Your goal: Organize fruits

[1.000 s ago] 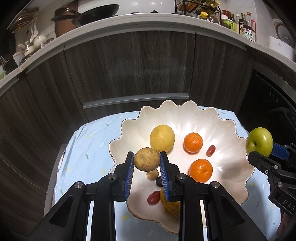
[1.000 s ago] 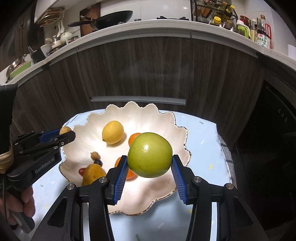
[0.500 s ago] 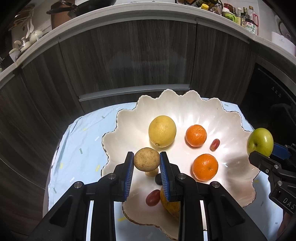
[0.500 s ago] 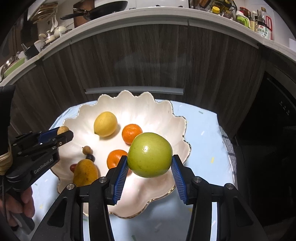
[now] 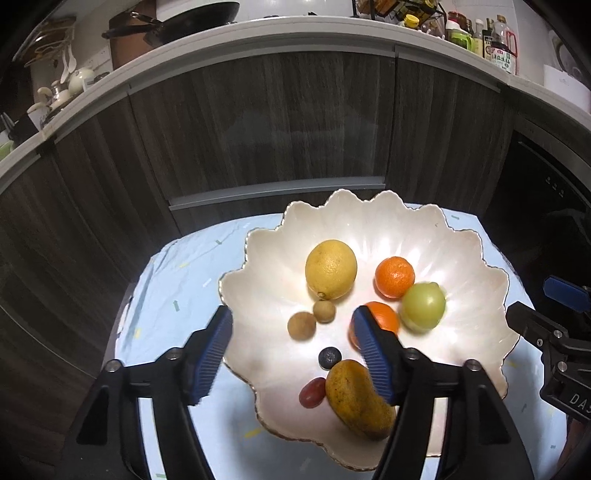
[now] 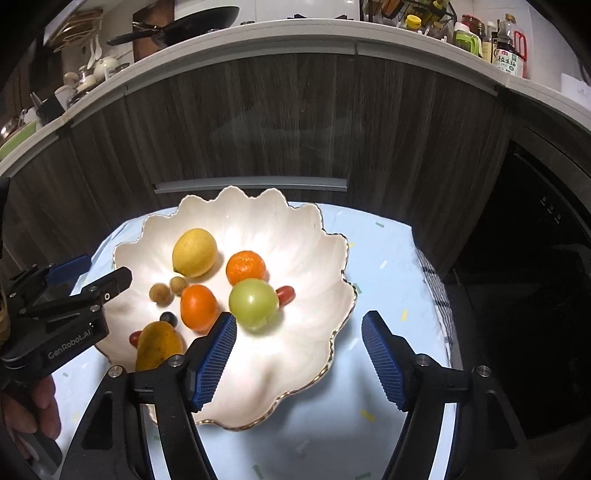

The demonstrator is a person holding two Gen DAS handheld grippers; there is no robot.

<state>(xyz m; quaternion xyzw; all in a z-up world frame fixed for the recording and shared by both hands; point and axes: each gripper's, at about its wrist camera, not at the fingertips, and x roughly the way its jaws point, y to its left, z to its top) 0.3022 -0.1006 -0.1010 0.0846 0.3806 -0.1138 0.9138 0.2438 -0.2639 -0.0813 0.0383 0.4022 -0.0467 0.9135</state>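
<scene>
Bowl: a white scalloped bowl (image 5: 461,254) with a thin gold rim stands on a pale blue cloth (image 5: 184,280) with small coloured flecks, in front of dark wood cabinet doors (image 5: 258,122).
Far side of bowl: a yellow lemon (image 5: 331,268) lies far left of the middle; an orange (image 5: 394,277) lies to its right, apart from it.
Middle of bowl: a green apple (image 5: 423,305) rests just near of that orange, beside a second orange (image 5: 384,315) on its left. In the right wrist view a red grape (image 6: 286,292) peeks out from behind the apple on its right.
Left of middle: two small brown round fruits sit close together, the smaller (image 5: 324,311) just near of the lemon, the larger (image 5: 301,326) nearer and to its left.
Near side of bowl: a dark blueberry (image 5: 329,357), then a yellow-brown mango (image 5: 357,398) lying lengthwise, with another red grape (image 5: 312,392) touching its left side.
Left gripper (image 5: 293,354): fingers spread wide, holding nothing, over the bowl's near left part.
Right gripper (image 6: 299,356): fingers spread wide, empty, over the bowl's near right rim.
Counter: a white worktop (image 5: 295,33) above the cabinets carries a dark pan (image 5: 192,18) and bottles (image 5: 498,40).
</scene>
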